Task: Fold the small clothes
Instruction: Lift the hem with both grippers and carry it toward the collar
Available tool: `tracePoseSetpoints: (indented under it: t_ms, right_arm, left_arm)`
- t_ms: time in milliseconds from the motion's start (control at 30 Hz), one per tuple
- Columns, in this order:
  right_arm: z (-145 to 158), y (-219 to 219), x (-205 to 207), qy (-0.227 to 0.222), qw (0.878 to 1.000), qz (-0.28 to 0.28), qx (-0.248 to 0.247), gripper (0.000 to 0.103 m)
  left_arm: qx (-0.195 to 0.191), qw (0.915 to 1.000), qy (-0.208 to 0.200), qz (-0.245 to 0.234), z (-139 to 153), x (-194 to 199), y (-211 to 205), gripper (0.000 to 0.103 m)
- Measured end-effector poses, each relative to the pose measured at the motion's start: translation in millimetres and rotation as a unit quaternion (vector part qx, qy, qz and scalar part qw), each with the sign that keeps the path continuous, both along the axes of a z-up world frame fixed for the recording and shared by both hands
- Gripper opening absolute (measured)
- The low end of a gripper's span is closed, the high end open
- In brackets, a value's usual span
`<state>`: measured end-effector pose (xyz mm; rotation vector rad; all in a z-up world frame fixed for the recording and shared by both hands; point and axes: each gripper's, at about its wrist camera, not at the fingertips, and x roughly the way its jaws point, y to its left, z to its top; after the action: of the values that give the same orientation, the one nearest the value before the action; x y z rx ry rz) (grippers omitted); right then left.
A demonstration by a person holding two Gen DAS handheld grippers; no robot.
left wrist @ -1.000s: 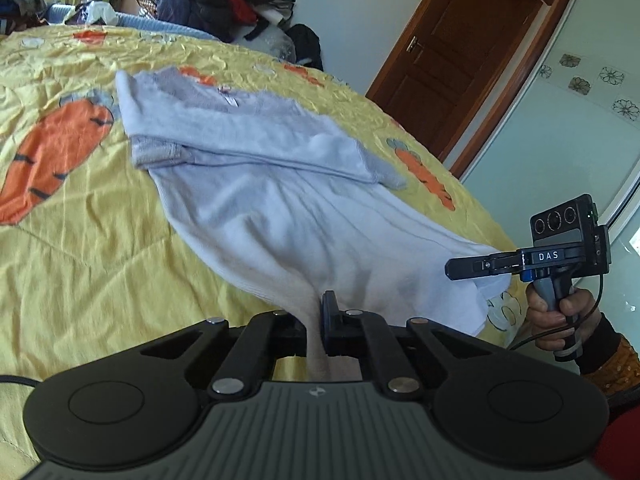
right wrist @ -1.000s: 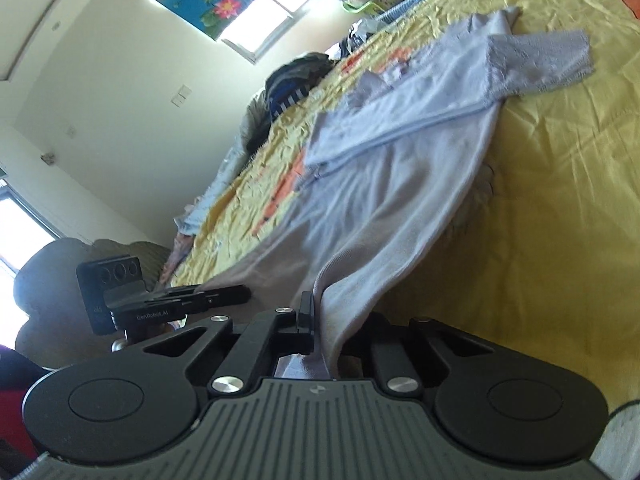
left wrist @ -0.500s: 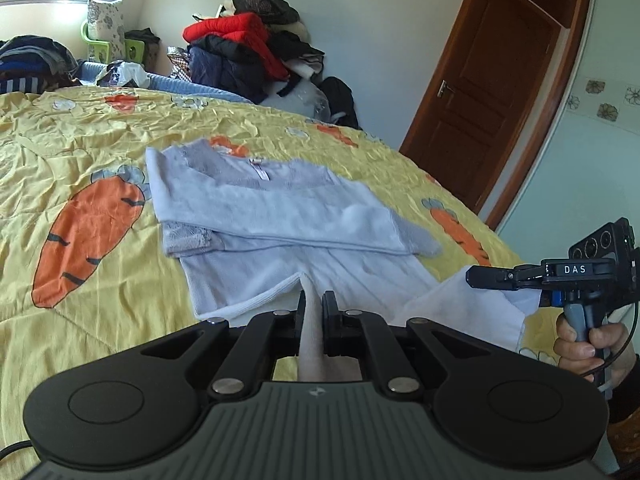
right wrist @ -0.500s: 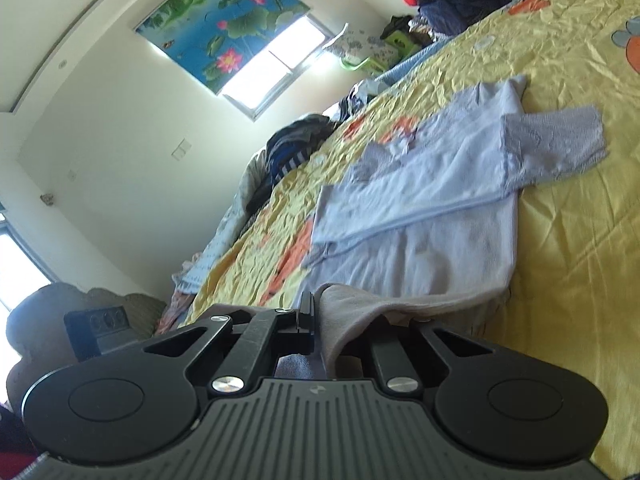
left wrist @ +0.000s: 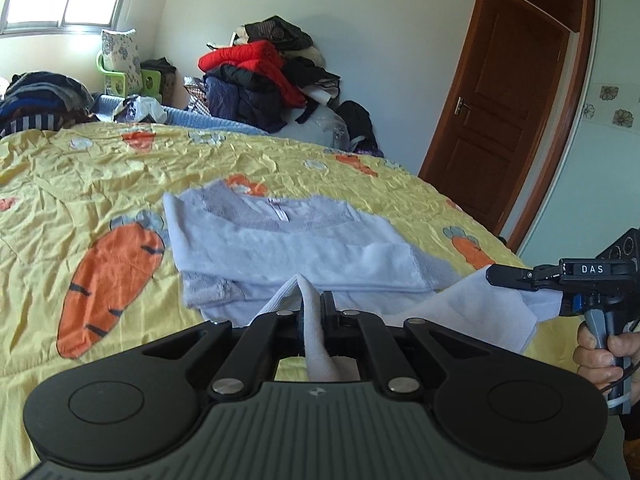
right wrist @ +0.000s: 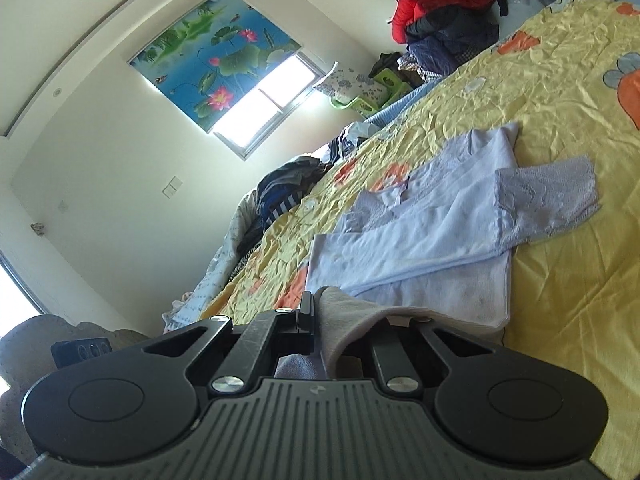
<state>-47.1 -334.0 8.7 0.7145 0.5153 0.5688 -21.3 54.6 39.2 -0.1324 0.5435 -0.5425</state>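
A pale lilac long-sleeved top [left wrist: 288, 248] lies on the yellow carrot-print bedspread [left wrist: 80, 184], sleeves folded across its chest. It also shows in the right wrist view [right wrist: 432, 236], with a lace cuff [right wrist: 548, 200] sticking out to the right. My left gripper [left wrist: 311, 312] is shut on the top's bottom hem, lifted above the bed. My right gripper [right wrist: 320, 320] is shut on the other hem corner; it also shows in the left wrist view [left wrist: 500, 278], held at the right with cloth hanging from it.
A heap of clothes with a red jacket [left wrist: 248, 60] is piled at the far side of the bed. More clothes [left wrist: 36, 96] lie at the far left. A brown door [left wrist: 504, 120] stands right. The bed's edge runs along the right.
Both grippers have carried the hem up and forward toward the collar. The lower half of the top now doubles over its upper half, and less of it lies stretched flat.
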Motion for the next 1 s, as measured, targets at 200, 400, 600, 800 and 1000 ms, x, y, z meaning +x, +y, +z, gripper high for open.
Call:
tracePoseSetpoints:
  t_ms: [200,400,600,800,1000]
  right_arm:
    - [7,1,6,-0.006,1.0,-0.012,0.003,0.011]
    - [14,1,17,-0.015,1.0,-0.014,0.01,0.011]
    - [16,-1,34,-0.015,1.0,-0.021,0.015,0.011]
    - [10,-4,55,-0.005,0.999,-0.025,0.026,0.011]
    - [1,-5,79,0.011,0.999,-0.03,0.024,0.011]
  left_arm:
    - [-0.01,0.9999,-0.002,0.014,6,13,0,0.002]
    - [-0.024,0.9994,-0.01,0.022,15,24,3,0.002]
    - [-0.035,0.9986,-0.011,0.037,23,39,4,0.002]
    - [-0.029,0.9983,0.0,0.05,22,55,-1,0.002]
    - [-0.015,0.997,0.024,0.072,17,78,-10,0.002]
